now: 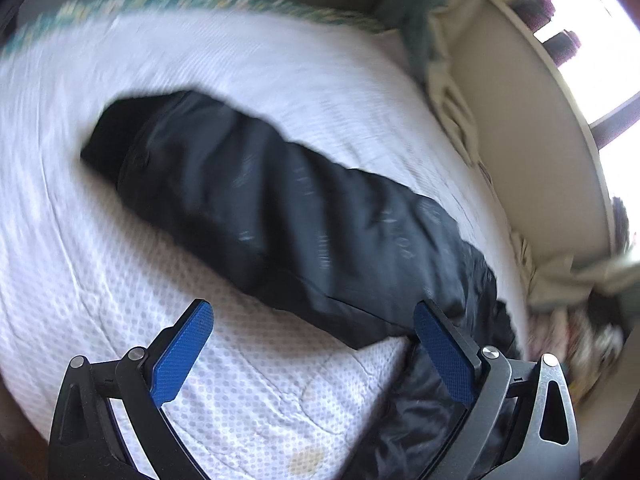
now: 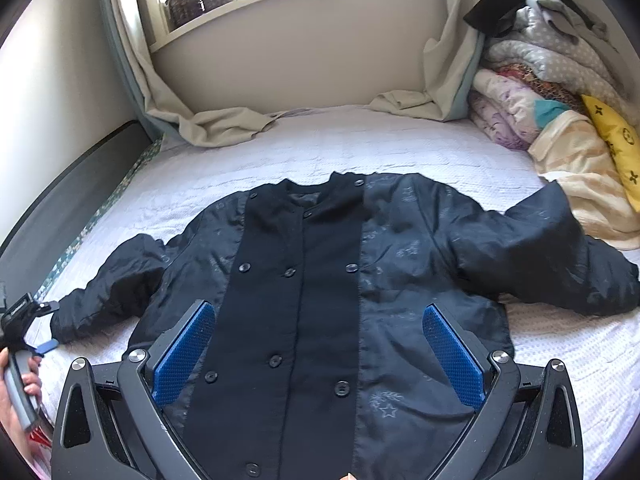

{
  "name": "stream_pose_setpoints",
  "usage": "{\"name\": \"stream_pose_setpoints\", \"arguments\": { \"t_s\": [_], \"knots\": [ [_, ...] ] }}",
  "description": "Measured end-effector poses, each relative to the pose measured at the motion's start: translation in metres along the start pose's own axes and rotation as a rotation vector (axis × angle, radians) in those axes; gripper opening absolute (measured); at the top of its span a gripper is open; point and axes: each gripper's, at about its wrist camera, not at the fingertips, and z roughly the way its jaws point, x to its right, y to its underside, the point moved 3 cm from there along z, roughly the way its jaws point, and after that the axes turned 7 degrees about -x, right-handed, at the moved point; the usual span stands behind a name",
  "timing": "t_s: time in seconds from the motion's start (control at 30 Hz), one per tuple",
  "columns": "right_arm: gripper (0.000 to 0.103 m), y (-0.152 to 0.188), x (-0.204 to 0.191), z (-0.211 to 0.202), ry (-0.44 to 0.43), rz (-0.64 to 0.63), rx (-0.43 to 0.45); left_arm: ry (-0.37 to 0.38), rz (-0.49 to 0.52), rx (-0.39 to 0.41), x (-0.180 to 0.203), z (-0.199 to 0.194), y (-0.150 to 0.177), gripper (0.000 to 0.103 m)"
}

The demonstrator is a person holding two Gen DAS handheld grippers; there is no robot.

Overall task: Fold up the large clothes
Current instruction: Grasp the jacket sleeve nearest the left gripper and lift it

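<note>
While the dark jacket lies face up and buttoned on the white bed, both sleeves spread to the sides, the right gripper hangs above its lower front with jaws wide apart and nothing between them. The left gripper is likewise spread wide and holds nothing; its view is blurred, showing one sleeve stretched across the bed, the cloth just beside the right-hand finger. In the right wrist view, a hand holds the left gripper near the cuff. Folded blankets are piled at the far right corner, beside the curtain.
</note>
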Motion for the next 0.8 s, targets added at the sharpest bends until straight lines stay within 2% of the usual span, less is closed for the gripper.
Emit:
{"name": "stream_pose_setpoints", "arguments": {
  "t_s": [0.1, 0.17, 0.27, 0.37, 0.4, 0.47, 0.53, 0.57, 0.6, 0.63, 0.7, 0.8],
  "knots": [
    [0.103, -0.002, -0.003, 0.005, -0.014, 0.001, -0.009, 0.078, -0.103, -0.066, -0.023, 0.019, -0.010, 0.101],
    [0.103, -0.003, -0.003, 0.007, -0.020, 0.009, -0.011, 0.133, -0.195, -0.076, -0.041, 0.031, -0.018, 0.101],
    [0.103, -0.003, -0.003, 0.008, -0.039, 0.032, -0.017, 0.164, -0.295, -0.044, -0.062, 0.041, -0.031, 0.101],
    [0.103, -0.004, -0.003, 0.008, -0.041, 0.034, -0.018, 0.177, -0.342, 0.012, -0.073, 0.042, -0.044, 0.100],
    [0.103, -0.004, -0.002, 0.008, -0.042, 0.033, -0.018, 0.176, -0.348, 0.031, -0.075, 0.042, -0.045, 0.097],
    [0.103, -0.003, -0.002, 0.008, -0.042, 0.037, -0.023, 0.164, -0.354, 0.065, -0.079, 0.042, -0.054, 0.084],
    [0.103, -0.002, 0.001, 0.008, -0.040, 0.039, -0.030, 0.149, -0.339, 0.076, -0.083, 0.043, -0.063, 0.053],
    [0.103, -0.001, 0.003, 0.009, -0.037, 0.040, -0.034, 0.147, -0.330, 0.075, -0.083, 0.046, -0.065, 0.044],
    [0.103, 0.000, 0.005, 0.009, -0.034, 0.041, -0.038, 0.150, -0.328, 0.067, -0.083, 0.048, -0.067, 0.029],
    [0.103, 0.000, 0.008, 0.009, -0.031, 0.043, -0.039, 0.159, -0.333, 0.069, -0.083, 0.048, -0.068, 0.022],
    [0.103, 0.001, 0.013, 0.009, -0.023, 0.051, -0.042, 0.167, -0.322, 0.094, -0.077, 0.043, -0.066, 0.016],
    [0.103, 0.000, 0.023, 0.008, -0.019, 0.081, -0.044, 0.135, -0.242, 0.145, -0.060, 0.025, -0.064, 0.013]
  ]
}}
